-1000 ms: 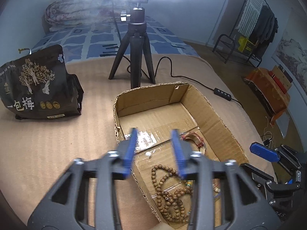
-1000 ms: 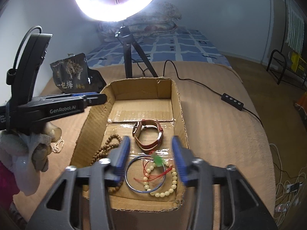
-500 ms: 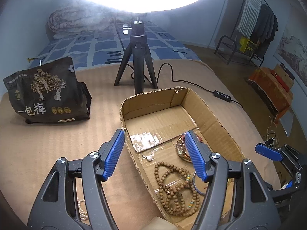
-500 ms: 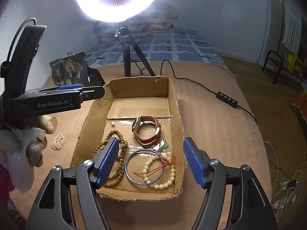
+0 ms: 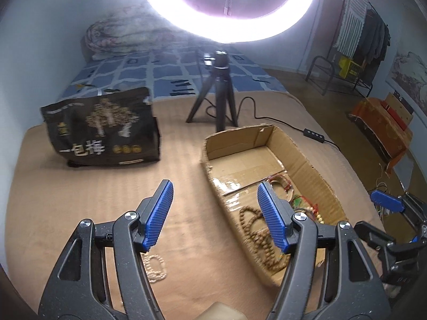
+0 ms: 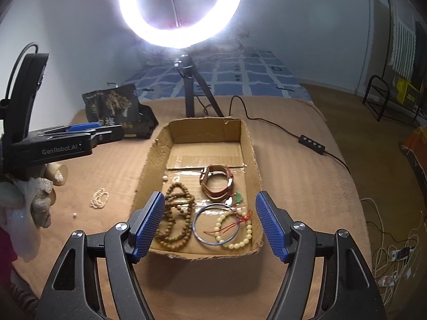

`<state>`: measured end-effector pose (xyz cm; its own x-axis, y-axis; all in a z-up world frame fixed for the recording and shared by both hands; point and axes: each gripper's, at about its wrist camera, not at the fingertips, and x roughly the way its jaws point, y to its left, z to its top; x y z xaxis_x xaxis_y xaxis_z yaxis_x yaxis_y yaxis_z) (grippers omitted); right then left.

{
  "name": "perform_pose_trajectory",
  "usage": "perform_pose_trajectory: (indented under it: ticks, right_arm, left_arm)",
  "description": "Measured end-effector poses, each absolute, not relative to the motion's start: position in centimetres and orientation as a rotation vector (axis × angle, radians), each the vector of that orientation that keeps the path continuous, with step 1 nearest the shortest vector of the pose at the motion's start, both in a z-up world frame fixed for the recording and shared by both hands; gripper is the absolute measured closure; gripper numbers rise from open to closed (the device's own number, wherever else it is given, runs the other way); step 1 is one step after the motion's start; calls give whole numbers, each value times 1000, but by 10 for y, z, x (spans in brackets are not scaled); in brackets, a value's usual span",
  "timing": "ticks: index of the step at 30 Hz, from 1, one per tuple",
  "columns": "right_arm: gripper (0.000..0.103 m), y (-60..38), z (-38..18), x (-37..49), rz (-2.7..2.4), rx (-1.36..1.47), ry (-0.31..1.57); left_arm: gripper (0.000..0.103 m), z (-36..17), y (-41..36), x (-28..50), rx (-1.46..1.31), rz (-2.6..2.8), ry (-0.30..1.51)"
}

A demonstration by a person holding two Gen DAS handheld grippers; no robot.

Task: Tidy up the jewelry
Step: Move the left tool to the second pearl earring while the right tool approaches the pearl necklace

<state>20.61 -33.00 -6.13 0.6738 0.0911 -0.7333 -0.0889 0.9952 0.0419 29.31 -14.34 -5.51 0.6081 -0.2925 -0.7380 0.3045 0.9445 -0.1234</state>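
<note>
1. Near the middle of my right view sits the cardboard box (image 6: pixel 252 144) on the tan bed (image 6: pixel 293 160). Most of the jewelry is already inside it.
2. Inside the box I see brown wooden beads (image 6: pixel 174 217) at lower left, a brown leather watch (image 6: pixel 216 181) in the middle, a blue bangle (image 6: pixel 198 233), a cream bead bracelet (image 6: pixel 241 242) with red string, and a green pendant (image 6: pixel 237 198). One tiny pearl (image 6: pixel 165 178) lies alone near the left wall.
3. Two things are left outside. A small pearl bracelet (image 6: pixel 99 198) lies on the bed at the left of the frame, well apart from the box. A loose pearl bead (image 6: pixel 75 215) lies just below it.
4. My left gripper (image 5: pixel 213 214) has its jaws spread wide with nothing between them. In my left view the pearl bracelet (image 5: pixel 154 265) peeks out low in the frame, right under my left finger.
5. My right gripper (image 6: pixel 206 224) hangs over the near end of the box. Its jaws are wide apart too and hold nothing.
6. I think the job is almost done. What is left, I guess, is to drop down on the pearl bracelet, pinch it, and carry it into the box. Then the loose bead.
7. The bead is very small, so it may be hard to pinch.
</note>
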Motion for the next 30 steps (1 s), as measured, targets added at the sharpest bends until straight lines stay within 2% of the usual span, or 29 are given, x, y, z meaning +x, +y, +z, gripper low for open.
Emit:
perform_pose_trajectory:
  ticks: [17, 30]
  right_arm:
    - [32, -261, -52, 190, 191, -35, 813]
    - [32, -198, -83, 210, 281, -21, 890]
  left_arm:
    - [35, -45, -28, 253, -21, -226, 851]
    - [36, -92, 40, 230, -80, -208, 966]
